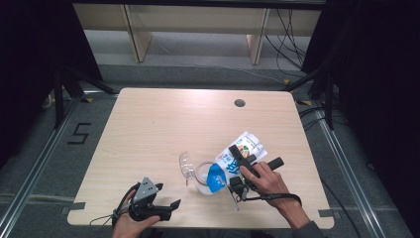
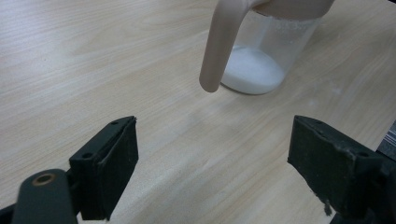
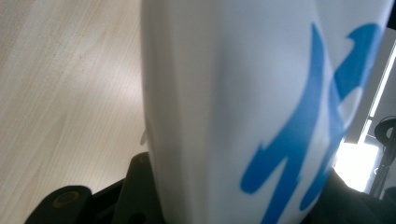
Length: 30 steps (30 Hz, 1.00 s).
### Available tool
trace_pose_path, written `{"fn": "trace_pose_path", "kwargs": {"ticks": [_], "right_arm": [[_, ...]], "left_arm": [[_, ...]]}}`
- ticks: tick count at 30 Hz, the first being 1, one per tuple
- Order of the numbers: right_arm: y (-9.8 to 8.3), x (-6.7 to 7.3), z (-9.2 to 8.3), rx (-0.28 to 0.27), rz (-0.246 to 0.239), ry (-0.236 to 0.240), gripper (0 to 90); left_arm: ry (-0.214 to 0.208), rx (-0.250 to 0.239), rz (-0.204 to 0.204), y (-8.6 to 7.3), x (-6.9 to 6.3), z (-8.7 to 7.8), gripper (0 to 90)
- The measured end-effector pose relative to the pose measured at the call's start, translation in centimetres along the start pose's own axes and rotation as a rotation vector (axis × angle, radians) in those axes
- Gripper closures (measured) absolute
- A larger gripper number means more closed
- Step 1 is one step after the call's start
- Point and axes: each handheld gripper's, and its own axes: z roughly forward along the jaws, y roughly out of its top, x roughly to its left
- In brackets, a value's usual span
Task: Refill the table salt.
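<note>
High view: pouch (image 1: 236, 157) tilted, mouth down-left into cup (image 1: 203, 178).

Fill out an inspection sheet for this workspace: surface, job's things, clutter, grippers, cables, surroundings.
Surface: light wood table, round hole near its far edge.
Job's things: white and blue bag tilted mouth-down over a clear cup with white powder in its bottom; the cup has a beige handle. A clear lid or scoop sits beside the cup.
Clutter: nothing seen.
Grippers: right gripper clamped on the bag; left gripper open with nothing between its jaws, near the table's front edge.
Cables: a black cable loops over the right wrist; loose cables lie on the floor behind.
Surroundings: grey floor, black curtains, wooden furniture legs, a floor mark like a 5.
</note>
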Motion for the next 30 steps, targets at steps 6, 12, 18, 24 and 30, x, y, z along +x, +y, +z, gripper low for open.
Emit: {"fn": "trace_pose_path", "kwargs": {"ticks": [6,12,18,24,30], "right_arm": [[0.00,-0.17,0.04,-0.007,-0.023,-0.006,62.9],[-0.05,0.05,0.02,0.003,0.001,0.001,63.6],[-0.07,0.06,0.02,0.004,0.000,-0.001,64.2],[-0.05,0.09,0.00,0.005,0.000,-0.003,64.7],[-0.05,0.03,0.02,0.005,-0.004,-0.002,65.2]], "left_arm": [[0.000,-0.007,-0.007,-0.01,-0.05,0.04,15.5],[0.001,-0.007,-0.006,-0.02,-0.07,0.04,15.5],[0.001,-0.007,-0.006,-0.02,-0.07,0.05,15.5],[0.000,-0.005,-0.007,-0.01,-0.04,0.04,15.5],[0.005,-0.002,-0.020,-0.05,-0.09,0.05,15.5]]}}
